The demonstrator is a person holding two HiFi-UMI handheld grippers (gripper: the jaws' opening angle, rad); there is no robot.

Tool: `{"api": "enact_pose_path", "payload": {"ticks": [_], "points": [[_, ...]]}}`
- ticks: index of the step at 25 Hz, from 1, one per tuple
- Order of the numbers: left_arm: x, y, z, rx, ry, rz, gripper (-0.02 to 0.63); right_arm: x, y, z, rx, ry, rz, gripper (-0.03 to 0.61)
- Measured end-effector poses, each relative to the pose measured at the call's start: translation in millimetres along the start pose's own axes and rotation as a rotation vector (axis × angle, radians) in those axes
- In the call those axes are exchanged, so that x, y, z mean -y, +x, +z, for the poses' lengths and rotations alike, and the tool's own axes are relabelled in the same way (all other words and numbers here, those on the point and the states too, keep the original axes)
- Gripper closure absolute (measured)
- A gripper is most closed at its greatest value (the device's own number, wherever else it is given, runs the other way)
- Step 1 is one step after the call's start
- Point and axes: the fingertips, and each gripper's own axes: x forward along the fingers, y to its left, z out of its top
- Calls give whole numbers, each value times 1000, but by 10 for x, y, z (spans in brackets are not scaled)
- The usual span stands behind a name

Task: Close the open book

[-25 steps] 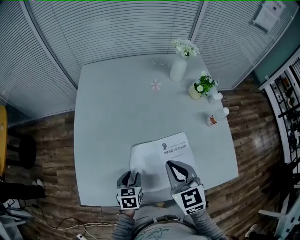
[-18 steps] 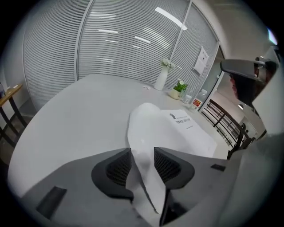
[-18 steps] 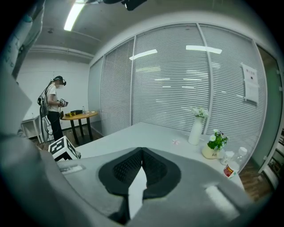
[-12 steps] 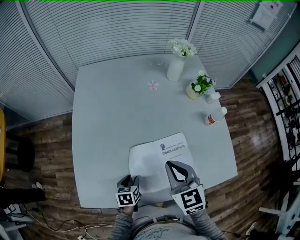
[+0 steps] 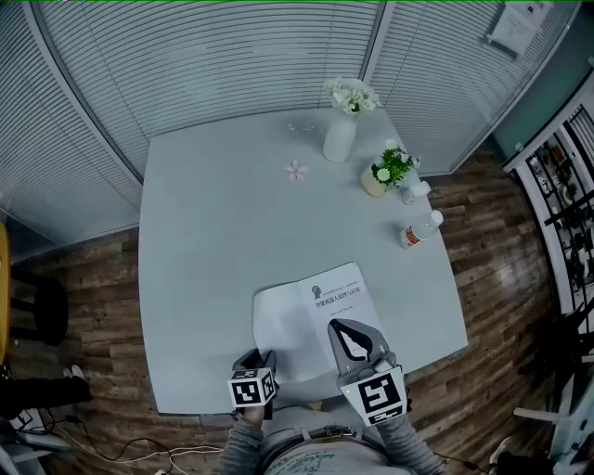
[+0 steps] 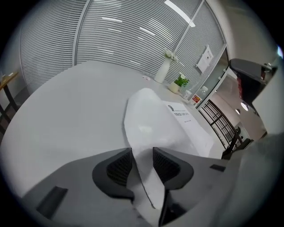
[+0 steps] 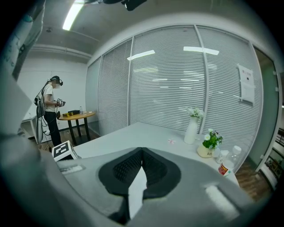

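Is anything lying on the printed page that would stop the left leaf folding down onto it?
Nothing loose lies on the printed page. Only the right gripper, shut on the book's near edge, sits over its near corner. The left gripper's jaws are closing with the left leaf between them.

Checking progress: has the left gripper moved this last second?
Yes. The left gripper sank toward the table's near edge; its jaws are closing, a page between them.

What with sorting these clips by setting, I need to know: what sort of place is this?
Most likely an office meeting room: long runs of horizontal blinds line the sides, a large pale table fills the middle with a vase of flowers on it, and a notice hangs beside the blinds.
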Motion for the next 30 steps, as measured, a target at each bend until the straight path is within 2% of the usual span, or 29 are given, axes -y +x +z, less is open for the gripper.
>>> {"api": "enact_pose_path", "payload": {"ticks": [4,14,30], "points": [[65,1,51,13,-2,-10,490,54,-7,-34,6,-7,2,577],[297,-63,181,61,13,-42,502,93,-105,-51,6,-10,0,577],[886,58,348,96,96,-95,502,360,-356,-173,11,4,-35,577]]}}
